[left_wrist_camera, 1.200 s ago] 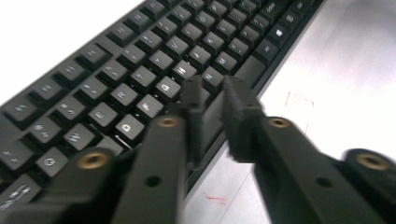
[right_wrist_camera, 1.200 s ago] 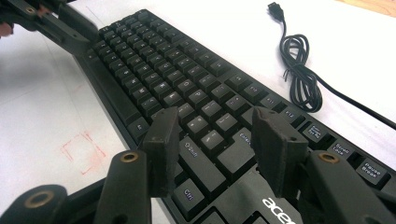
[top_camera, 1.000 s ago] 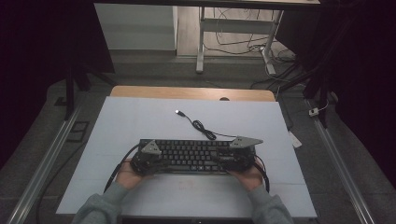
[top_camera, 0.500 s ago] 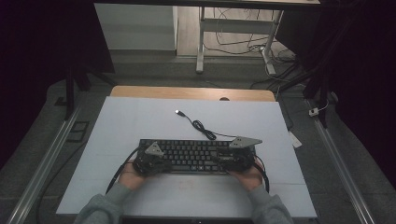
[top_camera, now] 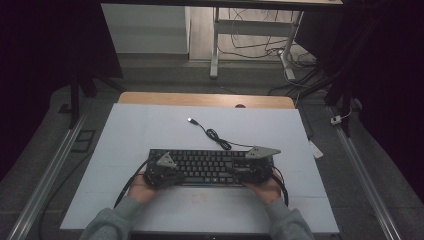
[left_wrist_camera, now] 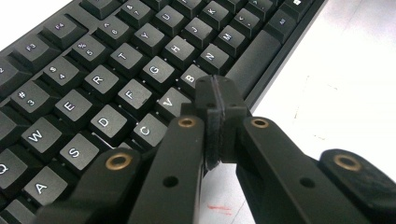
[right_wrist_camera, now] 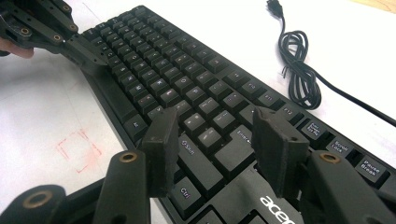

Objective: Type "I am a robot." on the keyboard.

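A black keyboard (top_camera: 210, 167) lies across the near middle of the white table top (top_camera: 150, 125). Its cable (top_camera: 216, 136) runs off the back in a small coil and ends in a USB plug (top_camera: 190, 120). My left gripper (top_camera: 175, 175) is shut with nothing in it, and in the left gripper view its joined tips (left_wrist_camera: 216, 93) hang over the V and B keys beside the space bar (left_wrist_camera: 261, 58). Whether they press a key I cannot tell. My right gripper (right_wrist_camera: 215, 135) stands open above the right Shift and Enter keys of the keyboard (right_wrist_camera: 187, 88), nothing between its pads. The left gripper (right_wrist_camera: 88, 53) also reaches in there.
Faint red square marks (right_wrist_camera: 77, 149) are drawn on the table in front of the keyboard. A wooden strip (top_camera: 205, 100) borders the far edge. Metal rails (top_camera: 45, 175) run along both sides, and desk legs with cables (top_camera: 250, 45) stand beyond.
The left gripper has shifted a little to the right over the keyboard's left half. The right gripper and the keyboard have stayed put.
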### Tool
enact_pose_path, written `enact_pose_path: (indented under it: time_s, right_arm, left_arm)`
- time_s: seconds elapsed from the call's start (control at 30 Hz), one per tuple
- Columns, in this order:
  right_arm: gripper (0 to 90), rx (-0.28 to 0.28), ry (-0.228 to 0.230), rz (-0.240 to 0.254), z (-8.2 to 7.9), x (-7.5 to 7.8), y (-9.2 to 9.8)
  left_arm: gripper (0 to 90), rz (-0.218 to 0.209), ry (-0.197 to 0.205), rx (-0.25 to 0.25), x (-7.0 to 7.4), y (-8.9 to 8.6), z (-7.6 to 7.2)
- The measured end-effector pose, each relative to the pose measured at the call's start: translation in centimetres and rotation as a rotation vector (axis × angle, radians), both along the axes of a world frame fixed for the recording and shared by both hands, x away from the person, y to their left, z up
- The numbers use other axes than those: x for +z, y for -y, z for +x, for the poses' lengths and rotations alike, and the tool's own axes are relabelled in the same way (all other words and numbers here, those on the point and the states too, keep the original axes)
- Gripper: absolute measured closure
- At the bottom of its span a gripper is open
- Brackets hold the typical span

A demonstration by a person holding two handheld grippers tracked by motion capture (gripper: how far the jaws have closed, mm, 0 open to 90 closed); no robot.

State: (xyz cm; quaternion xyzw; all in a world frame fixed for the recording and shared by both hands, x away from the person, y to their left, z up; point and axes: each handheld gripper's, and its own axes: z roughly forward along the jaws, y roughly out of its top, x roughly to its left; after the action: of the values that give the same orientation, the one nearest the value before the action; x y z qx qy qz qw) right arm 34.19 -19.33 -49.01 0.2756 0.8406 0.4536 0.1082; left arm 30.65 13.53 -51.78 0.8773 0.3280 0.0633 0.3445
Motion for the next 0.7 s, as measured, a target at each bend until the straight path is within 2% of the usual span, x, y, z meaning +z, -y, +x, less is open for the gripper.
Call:
enact_pose_path:
  time_s: [0.07,0.27,0.53,0.63,0.7]
  right_arm:
    - [51.6,0.0,-0.001,0.0,0.0,0.0,0.0]
    - [51.6,-0.002,0.001,-0.005,0.0,0.0,-0.1]
    - [51.6,-0.005,-0.001,0.001,0.0,0.0,0.2]
    - [51.6,-0.011,0.0,0.002,-0.1,0.0,0.3]
    - [51.6,-0.011,0.003,0.009,-0.2,0.0,0.4]
  left_arm:
    - [89.1,0.019,0.006,-0.002,-0.2,0.2,0.0]
    - [89.1,0.009,0.015,0.003,0.0,0.1,-0.1]
    - [87.9,-0.099,0.051,0.044,1.7,-1.5,-0.5]
    - [80.9,-0.117,0.055,0.063,2.1,-2.1,-0.8]
    - [72.8,-0.122,0.06,0.083,2.3,-2.5,-0.9]
